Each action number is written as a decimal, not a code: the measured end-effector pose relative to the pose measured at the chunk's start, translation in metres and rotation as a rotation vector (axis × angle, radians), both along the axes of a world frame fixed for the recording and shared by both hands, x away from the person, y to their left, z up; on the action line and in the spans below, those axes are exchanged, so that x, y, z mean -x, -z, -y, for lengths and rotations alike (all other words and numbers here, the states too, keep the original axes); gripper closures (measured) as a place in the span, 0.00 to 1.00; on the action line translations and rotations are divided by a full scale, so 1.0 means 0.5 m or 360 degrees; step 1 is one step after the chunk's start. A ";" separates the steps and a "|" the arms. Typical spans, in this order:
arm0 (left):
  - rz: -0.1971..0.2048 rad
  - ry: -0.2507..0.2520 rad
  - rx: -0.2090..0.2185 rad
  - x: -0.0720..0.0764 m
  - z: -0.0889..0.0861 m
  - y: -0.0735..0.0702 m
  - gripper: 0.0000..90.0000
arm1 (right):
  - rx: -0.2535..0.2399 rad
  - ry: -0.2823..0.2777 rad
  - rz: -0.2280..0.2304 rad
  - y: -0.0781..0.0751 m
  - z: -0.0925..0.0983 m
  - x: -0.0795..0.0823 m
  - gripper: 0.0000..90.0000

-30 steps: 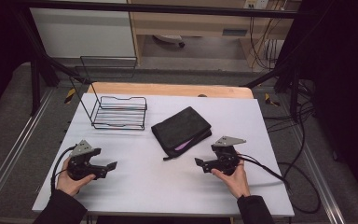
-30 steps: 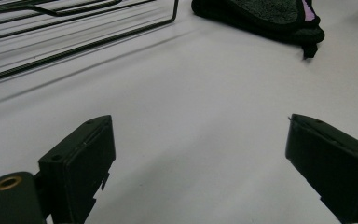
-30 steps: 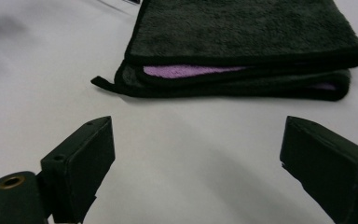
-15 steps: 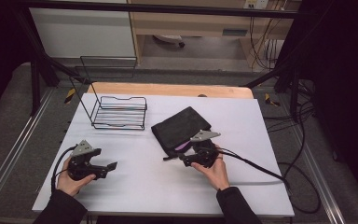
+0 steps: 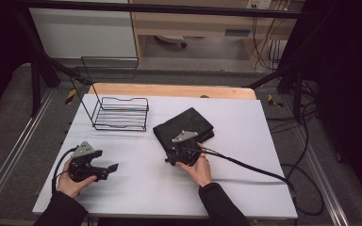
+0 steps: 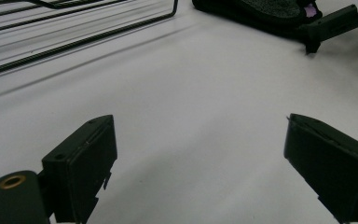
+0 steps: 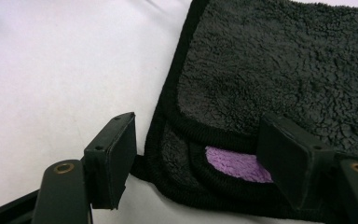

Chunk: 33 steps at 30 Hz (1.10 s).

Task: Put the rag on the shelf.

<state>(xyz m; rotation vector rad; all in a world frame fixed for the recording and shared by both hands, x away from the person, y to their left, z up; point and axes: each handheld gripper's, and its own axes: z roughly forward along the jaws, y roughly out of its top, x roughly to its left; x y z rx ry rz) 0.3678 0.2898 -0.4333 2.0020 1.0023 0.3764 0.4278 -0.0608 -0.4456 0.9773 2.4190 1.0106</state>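
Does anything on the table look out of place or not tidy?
Only small things. The folded black towel lies askew to the table edges, and a purple patch peeks out between its layers at the near corner. The wire rack stands upright; nothing looks spilled or damaged.

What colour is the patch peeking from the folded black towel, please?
Purple patch, clearest in the right gripper view.

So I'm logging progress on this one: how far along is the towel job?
Early. Nothing looks done: the folded black towel lies flat on the white table, and the wire basket holds nothing. In hand: the right claw straddles the towel's near corner, jaws just closing, pads not yet pressing. The left claw waits open over bare table. Left: grip and lift.
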 end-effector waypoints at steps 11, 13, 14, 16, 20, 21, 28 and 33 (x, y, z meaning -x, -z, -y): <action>-0.0011 0.0003 -0.0009 0.000 0.000 0.001 0.11 | 0.0130 0.0001 0.0064 0.008 0.003 0.008 0.48; -0.0013 0.0001 -0.0007 -0.001 0.000 0.001 0.11 | 0.0130 -0.0001 0.0062 0.008 0.003 0.007 0.50; -0.0014 -0.0001 -0.0004 -0.001 0.000 0.001 0.11 | 0.0136 -0.0005 0.0058 0.006 0.005 0.005 0.56; -0.0013 -0.0002 -0.0005 0.000 -0.001 0.001 0.11 | 0.0150 -0.0014 0.0068 0.006 0.007 0.004 0.62; -0.0015 0.0000 -0.0007 -0.001 0.000 0.002 0.11 | 0.0163 -0.0026 0.0102 0.007 0.014 0.002 0.75; -0.0015 0.0001 -0.0008 -0.001 0.000 0.002 0.11 | 0.0162 -0.0032 0.0106 0.007 0.017 0.000 0.78; -0.0020 -0.0003 -0.0005 -0.002 -0.001 0.002 0.11 | 0.0146 -0.0034 0.0100 0.005 0.022 -0.005 0.85; -0.0019 -0.0003 -0.0002 -0.003 0.000 0.003 0.11 | 0.0126 -0.0034 0.0084 -0.001 0.024 -0.008 0.87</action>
